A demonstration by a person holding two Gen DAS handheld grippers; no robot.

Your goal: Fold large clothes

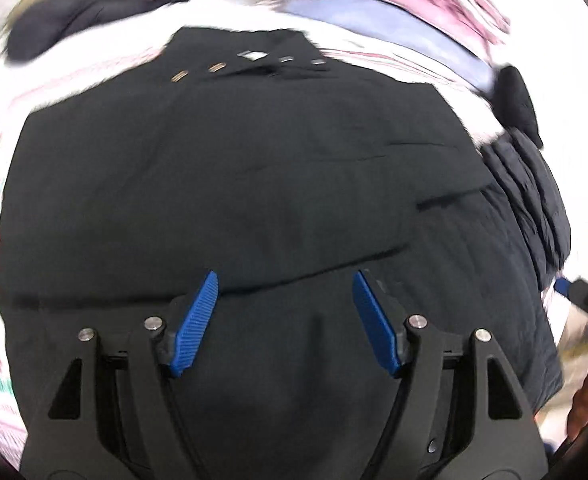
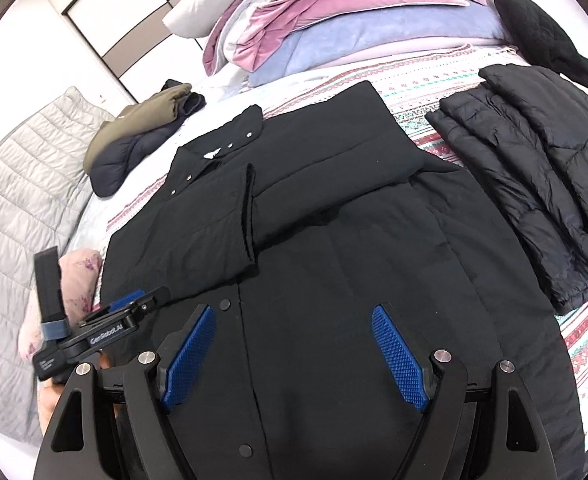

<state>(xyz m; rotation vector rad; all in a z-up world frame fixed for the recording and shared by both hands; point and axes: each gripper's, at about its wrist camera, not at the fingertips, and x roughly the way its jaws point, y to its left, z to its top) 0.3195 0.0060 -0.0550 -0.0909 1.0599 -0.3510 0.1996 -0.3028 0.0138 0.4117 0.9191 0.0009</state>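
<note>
Both grippers' jaws apart, empty, over black coat [image 2: 334, 240]; left gripper [image 2: 133, 300] marked "GenRobot.AI".

The left wrist view is smearing with motion blur: the pillows [image 1: 394, 12] and a dark bundle [image 1: 85, 12] at the top are losing their outlines, and the coat's [image 1: 233, 184] snaps are streaking. The right gripper [image 1: 582, 300] is getting cut off by that view's right edge, so its jaws are not showing there. In the right wrist view, the coat's [image 2: 334, 260] hem is running off the bottom, hidden behind the gripper body. A hand [image 2: 49, 404] under the left gripper [image 2: 129, 308] is showing only in part.
</note>
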